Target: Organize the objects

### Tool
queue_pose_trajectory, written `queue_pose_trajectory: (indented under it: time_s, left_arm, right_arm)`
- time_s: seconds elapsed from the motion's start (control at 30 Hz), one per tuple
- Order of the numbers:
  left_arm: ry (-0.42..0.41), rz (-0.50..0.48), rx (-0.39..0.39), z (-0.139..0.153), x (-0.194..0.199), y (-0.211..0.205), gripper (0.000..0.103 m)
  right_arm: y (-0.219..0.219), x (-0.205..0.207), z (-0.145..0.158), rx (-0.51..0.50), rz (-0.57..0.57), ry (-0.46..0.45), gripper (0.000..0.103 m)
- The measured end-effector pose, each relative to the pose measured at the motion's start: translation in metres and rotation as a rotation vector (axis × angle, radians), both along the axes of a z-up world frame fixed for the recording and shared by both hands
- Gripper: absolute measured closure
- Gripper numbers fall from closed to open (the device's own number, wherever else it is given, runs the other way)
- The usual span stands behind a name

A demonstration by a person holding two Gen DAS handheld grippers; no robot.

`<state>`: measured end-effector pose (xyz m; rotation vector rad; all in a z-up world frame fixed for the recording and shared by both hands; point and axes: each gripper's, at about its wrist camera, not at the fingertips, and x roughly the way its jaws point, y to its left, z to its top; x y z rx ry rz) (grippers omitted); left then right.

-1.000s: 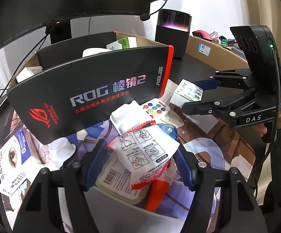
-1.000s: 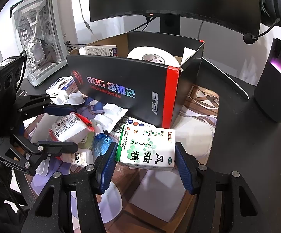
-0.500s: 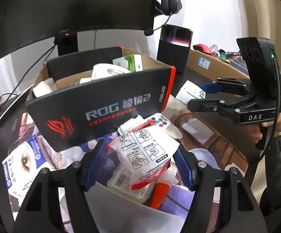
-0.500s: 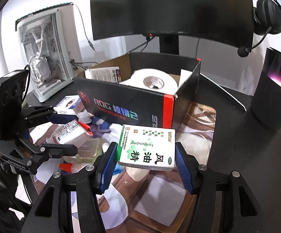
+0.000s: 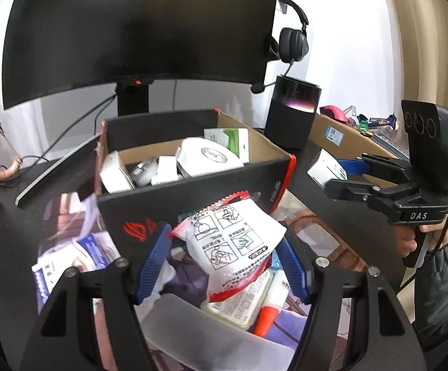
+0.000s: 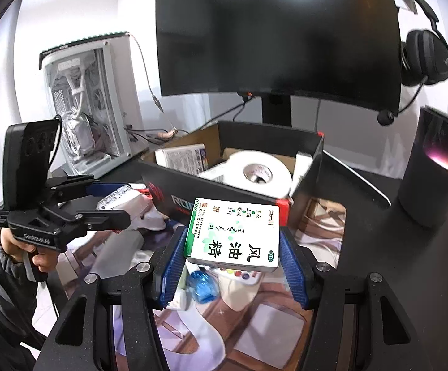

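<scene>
My left gripper (image 5: 224, 259) is shut on a white packet with a red edge and printed pictograms (image 5: 233, 241), held above the clutter in front of the black ROG box (image 5: 193, 191). In the right wrist view that packet (image 6: 122, 201) shows between the left gripper's fingers (image 6: 106, 204). My right gripper (image 6: 233, 259) is shut on a white and green medicine carton (image 6: 233, 235), lifted just in front of the box (image 6: 224, 191). In the left wrist view, the carton (image 5: 326, 170) sits in the right gripper (image 5: 344, 174) to the right of the box. The open box holds a white tape roll (image 6: 255, 176) and small cartons.
Loose items lie on the printed desk mat (image 6: 316, 238): a red-capped tube (image 5: 270, 306), a blue-capped bottle (image 6: 202, 284), an eye-drop carton (image 5: 69, 256), a translucent container (image 5: 211, 337). Behind stand a monitor (image 6: 273, 37), a black speaker (image 6: 434, 170), a headset (image 6: 425, 58), a white PC case (image 6: 91, 105).
Both grippers have risen with their loads; the box's inside now shows from above. The packet and the carton stay gripped as before.
</scene>
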<state>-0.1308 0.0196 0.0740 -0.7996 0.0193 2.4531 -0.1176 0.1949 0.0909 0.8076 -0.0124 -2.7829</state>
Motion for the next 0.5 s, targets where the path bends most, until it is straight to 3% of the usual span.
queue_pose_trajectory:
  time_s: [0.5]
  left_arm:
    - [0.032, 0.052, 0.028, 0.038, -0.027, -0.017, 0.036]
  right_arm:
    - [0.002, -0.034, 0.03, -0.044, -0.026, 0.006, 0.044]
